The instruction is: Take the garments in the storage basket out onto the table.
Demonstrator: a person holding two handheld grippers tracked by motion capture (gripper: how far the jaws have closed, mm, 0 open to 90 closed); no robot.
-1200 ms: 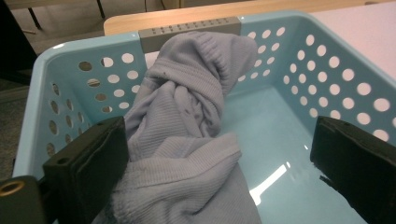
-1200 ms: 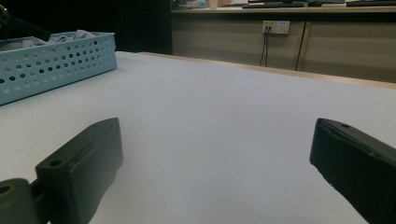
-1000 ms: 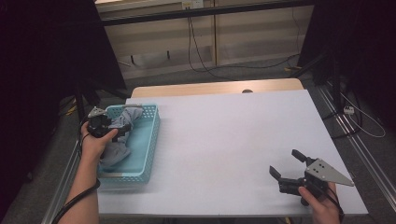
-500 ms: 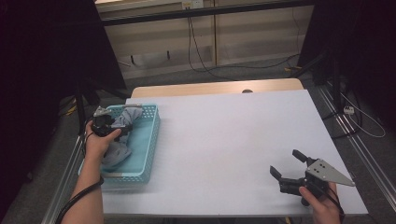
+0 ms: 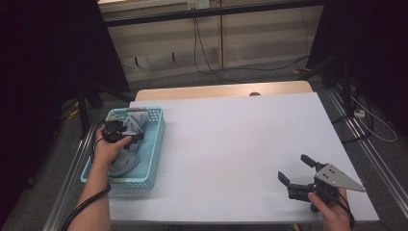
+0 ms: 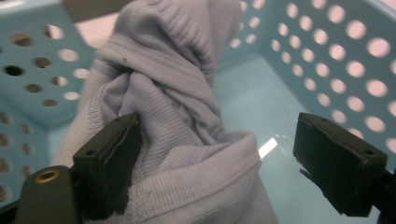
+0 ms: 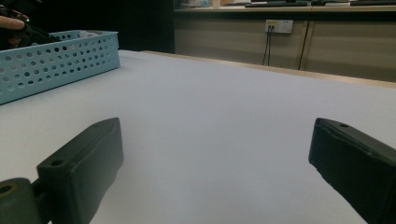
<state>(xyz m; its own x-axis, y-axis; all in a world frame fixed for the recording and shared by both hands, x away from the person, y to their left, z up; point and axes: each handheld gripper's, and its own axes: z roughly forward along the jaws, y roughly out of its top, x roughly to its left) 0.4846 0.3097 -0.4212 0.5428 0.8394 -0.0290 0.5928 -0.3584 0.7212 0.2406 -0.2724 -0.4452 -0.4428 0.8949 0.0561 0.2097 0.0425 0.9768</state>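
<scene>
Left tongs (image 6: 219, 154) sit down inside the blue basket (image 5: 154, 144), jaws still fairly wide but just been closing, with a twisted fold of the pale grey cloth (image 6: 177, 107) between them; one jaw already touches the fabric, the other stands clear of it, so no grip yet. Cloth is bunched in the basket, mostly toward the basket's far end and its outer wall, part of it draped under the left hand (image 5: 109, 147). Basket itself sits at the left edge of the counter (image 5: 231, 139). Right tongs (image 5: 299, 174) hover low over the counter, well apart from the basket on its opposite side, jaws wide, nothing between them. Step in hand, as I read it: pinching the cloth to take it out of the basket. Next move calls for finishing the squeeze on the thick twisted ridge rather than a thin edge, then lifting straight up clear of the basket wall so the perforated rim doesn't snag the fabric. Risk: basket may drag along if cloth catches.
</scene>
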